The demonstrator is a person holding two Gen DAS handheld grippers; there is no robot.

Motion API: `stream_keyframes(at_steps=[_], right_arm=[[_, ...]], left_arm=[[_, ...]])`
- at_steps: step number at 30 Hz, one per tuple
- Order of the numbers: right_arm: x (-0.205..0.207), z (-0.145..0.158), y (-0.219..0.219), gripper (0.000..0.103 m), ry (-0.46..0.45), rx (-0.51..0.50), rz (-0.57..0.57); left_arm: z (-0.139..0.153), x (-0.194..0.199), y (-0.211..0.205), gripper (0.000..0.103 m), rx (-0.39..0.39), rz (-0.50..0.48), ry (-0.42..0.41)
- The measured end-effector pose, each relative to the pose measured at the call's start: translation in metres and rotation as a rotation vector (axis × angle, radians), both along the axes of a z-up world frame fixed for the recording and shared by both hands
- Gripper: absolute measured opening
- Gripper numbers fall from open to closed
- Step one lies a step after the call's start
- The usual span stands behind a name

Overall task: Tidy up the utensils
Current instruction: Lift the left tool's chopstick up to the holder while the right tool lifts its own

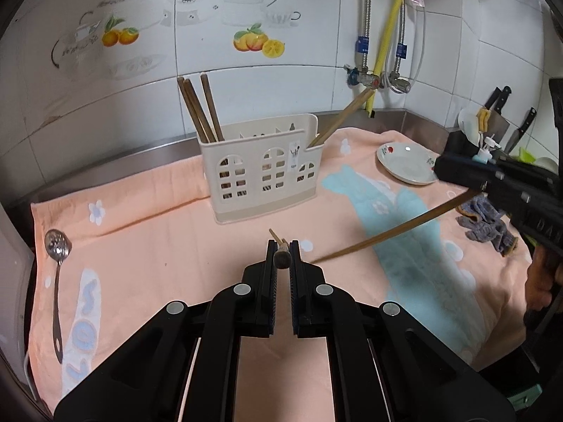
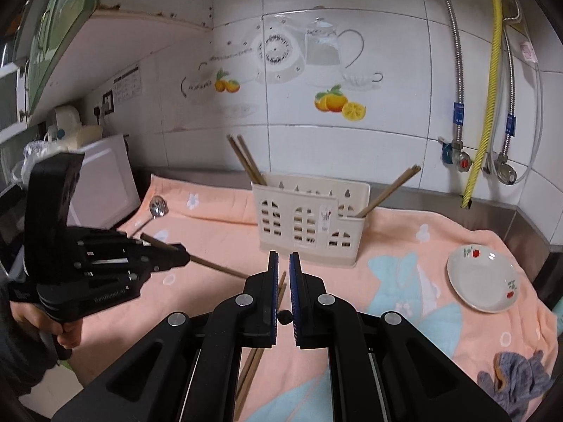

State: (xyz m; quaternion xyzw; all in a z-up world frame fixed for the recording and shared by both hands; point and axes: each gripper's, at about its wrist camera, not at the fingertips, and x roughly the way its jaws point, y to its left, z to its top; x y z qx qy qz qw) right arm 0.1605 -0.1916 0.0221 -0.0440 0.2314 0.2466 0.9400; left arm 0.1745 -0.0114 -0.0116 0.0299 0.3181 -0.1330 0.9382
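On the left of the pink towel (image 1: pixel 169 246) over the worktop lay a holey spoon (image 1: pixel 58 246). My left hand-held gripper (image 1: pixel 282 246) was shut tight on one brown chopstick (image 1: pixel 281 255). Behind it stood the cream utensil basket (image 1: pixel 264 172) with three chopsticks (image 1: pixel 202 109) in its left part and more leaning out of its right part. My right hand-held gripper (image 2: pixel 283 258) was shut on a long chopstick pair (image 2: pixel 253 365), held above the towel. Far right sat a white plate (image 2: pixel 482 277) and a gray rag (image 2: pixel 517 379).
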Motion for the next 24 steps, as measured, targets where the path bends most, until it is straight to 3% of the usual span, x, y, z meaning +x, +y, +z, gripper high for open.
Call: stream_keyframes(at_steps=[11,24], right_arm=[[0.033,0.038,-0.006,0.006,0.013,0.031,0.023],[0.066,0.092,0.014,0.006,-0.068,-0.036,0.048]], left_arm=[[0.024,0.018,0.003,0.005,-0.015,-0.016,-0.013],[0.101,0.056,-0.005,0.005,0.016,-0.023,-0.14]])
